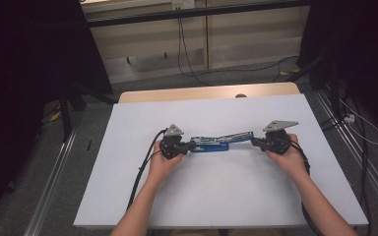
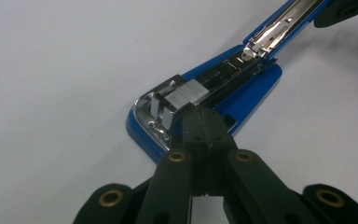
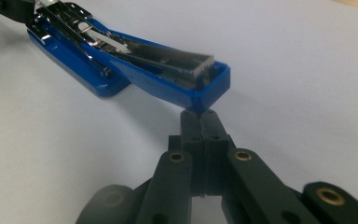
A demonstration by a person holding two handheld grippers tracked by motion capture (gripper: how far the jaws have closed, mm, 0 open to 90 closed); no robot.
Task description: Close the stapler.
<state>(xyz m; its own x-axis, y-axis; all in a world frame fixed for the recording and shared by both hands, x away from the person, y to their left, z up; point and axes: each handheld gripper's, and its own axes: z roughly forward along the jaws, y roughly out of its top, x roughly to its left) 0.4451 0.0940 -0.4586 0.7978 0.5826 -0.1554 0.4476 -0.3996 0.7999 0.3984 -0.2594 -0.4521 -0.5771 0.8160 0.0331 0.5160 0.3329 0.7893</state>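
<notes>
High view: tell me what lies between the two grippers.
An opened blue stapler spans the stretch between the left gripper and the right gripper, lying on the white table; the high view shows it.

White table (image 1: 226, 196), floor cables (image 1: 187, 59)

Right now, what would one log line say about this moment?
blue stapler: swung open on white table | left gripper: shut, tips at staple strip | right gripper: shut, tips under top's end

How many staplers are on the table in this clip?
1: an opened blue stapler at the centre of the white table, between the left gripper and right gripper, both shut.
</notes>
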